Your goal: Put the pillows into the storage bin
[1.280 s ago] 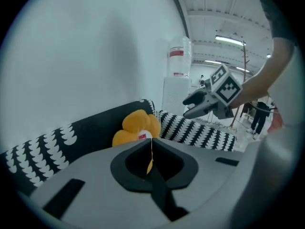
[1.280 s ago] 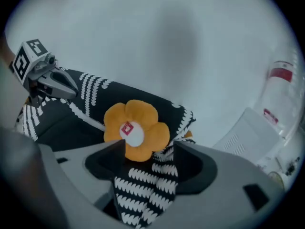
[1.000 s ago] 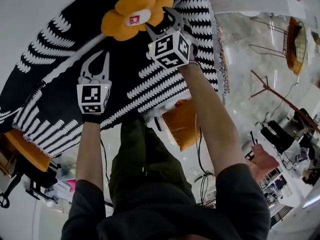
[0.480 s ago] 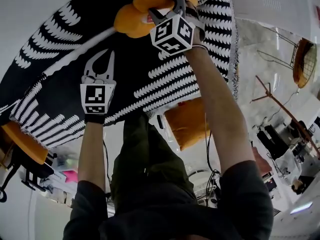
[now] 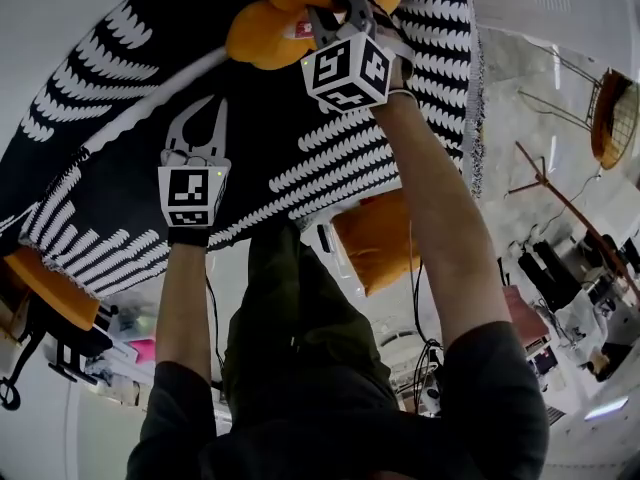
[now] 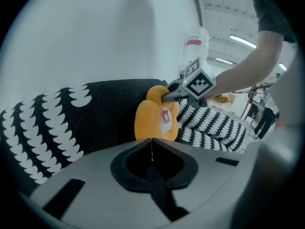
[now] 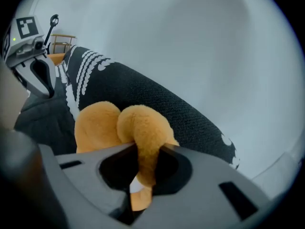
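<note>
The right tool (image 7: 145, 151) has just been closing and now pinches a lobe of the orange flower-shaped pillow (image 5: 262, 36). The pillow lies on a black throw (image 5: 120, 168) patterned with white scallops. The left tool (image 6: 151, 144) hangs over the same throw, near the pillow, its jaws together with nothing between them.

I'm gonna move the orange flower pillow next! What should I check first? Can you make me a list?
1. Right hand-held gripper gripping the flower pillow: ok, its jaws have just closed and pinch one petal.
2. Whole pillow held securely: cannot tell, only a petal is pinched.
3. Left hand-held gripper free to help: ok, shut and empty.
4. Pillow clear of the black-and-white blanket: not ok, it lies on it.
5. Storage bin in sight: not ok, no view shows it.
</note>
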Tool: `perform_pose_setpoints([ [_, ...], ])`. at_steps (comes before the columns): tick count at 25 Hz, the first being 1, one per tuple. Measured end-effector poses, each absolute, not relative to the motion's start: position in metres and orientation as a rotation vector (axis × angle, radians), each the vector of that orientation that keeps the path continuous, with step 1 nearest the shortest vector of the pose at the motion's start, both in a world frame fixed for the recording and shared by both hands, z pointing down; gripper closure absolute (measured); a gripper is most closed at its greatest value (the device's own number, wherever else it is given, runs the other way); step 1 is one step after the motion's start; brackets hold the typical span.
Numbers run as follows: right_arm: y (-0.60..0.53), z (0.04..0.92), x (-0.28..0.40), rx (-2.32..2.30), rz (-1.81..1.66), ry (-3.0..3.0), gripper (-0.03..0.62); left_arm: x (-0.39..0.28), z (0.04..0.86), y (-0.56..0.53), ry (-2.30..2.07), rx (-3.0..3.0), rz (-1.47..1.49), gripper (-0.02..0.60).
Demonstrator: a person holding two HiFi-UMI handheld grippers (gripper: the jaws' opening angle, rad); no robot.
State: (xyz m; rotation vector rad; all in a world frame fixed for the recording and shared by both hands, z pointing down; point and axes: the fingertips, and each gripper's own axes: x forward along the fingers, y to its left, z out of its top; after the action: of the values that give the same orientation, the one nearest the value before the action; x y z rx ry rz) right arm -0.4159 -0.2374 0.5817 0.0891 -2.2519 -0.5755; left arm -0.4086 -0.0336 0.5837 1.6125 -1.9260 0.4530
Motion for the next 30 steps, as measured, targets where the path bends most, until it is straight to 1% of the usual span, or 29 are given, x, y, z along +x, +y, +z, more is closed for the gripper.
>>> perform_pose_setpoints([
  [3,-0.219,0.566,-0.403,0.145,-0.523,-2.289,0.548,-0.407,0.576,-0.024,-1.928,1.633,0.457,0.575],
  [5,-0.228,0.555,-0.38,0.199,-0.484,-2.312,0.549,-0.397,0.571,-0.039,-1.927,1.656,0.463,0.575],
  [11,-0.237,0.514,-0.298,0.395,-0.328,-2.368,0.548,-0.361,0.552,-0.064,-1.909,1.73,0.499,0.575],
  [15,-0.225,0.484,-0.226,0.535,-0.232,-2.371,0.548,-0.323,0.533,-0.068,-1.88,1.798,0.526,0.575],
  [19,-0.211,0.461,-0.146,0.727,-0.108,-2.34,0.548,-0.275,0.516,-0.073,-1.815,1.909,0.561,0.575],
  [24,-0.179,0.434,-0.03,0.934,0.038,-2.289,0.546,-0.189,0.493,-0.071,-1.711,2.027,0.599,0.575],
  [30,-0.129,0.439,0.102,1.174,0.195,-2.209,0.546,-0.088,0.491,-0.068,-1.524,2.191,0.653,0.576],
])
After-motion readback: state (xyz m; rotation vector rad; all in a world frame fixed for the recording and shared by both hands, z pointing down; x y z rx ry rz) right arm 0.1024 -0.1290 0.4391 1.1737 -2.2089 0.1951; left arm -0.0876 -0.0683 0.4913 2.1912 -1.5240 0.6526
